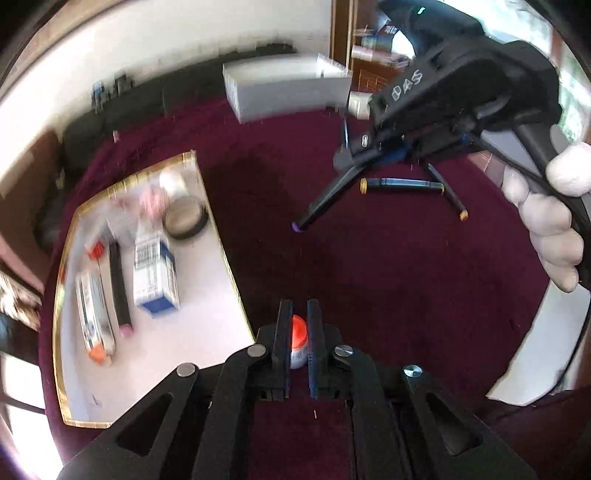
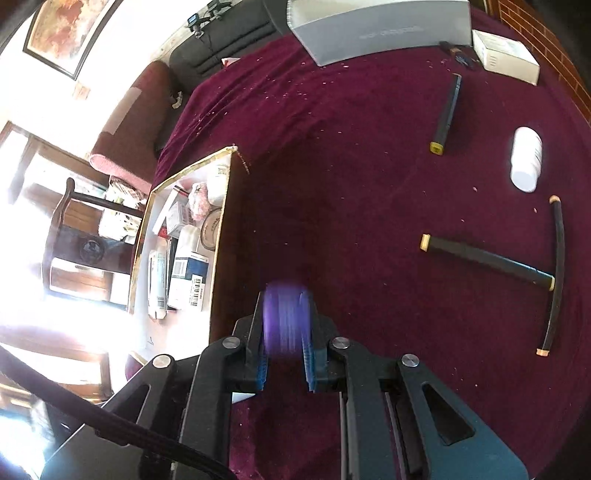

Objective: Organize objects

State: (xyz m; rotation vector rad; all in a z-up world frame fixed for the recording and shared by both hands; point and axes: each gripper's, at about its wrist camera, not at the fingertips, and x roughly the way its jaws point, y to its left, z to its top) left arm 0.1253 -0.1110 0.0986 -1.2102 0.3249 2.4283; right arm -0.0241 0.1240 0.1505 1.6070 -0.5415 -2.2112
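My left gripper [image 1: 298, 314] is shut on a small white tube with an orange cap [image 1: 298, 341], held above the maroon cloth just right of the gold-rimmed white tray [image 1: 155, 369]. My right gripper [image 2: 284, 314] is shut on a black marker with a purple end [image 2: 284, 321]; in the left wrist view the marker [image 1: 325, 201] slants down from that gripper [image 1: 351, 162]. The tray [image 2: 218, 229] holds a blue-white box [image 1: 155, 269], a black marker with a pink end [image 1: 120, 288], an orange-capped tube [image 1: 94, 314] and a round tin [image 1: 184, 218].
Loose black markers [image 2: 484, 262] [image 2: 554, 277] [image 2: 447, 110] and a white bottle [image 2: 526, 158] lie on the cloth at right. A grey box [image 2: 376, 29] and a white box [image 2: 506, 55] stand at the far edge. A sofa [image 1: 129, 99] is behind the table.
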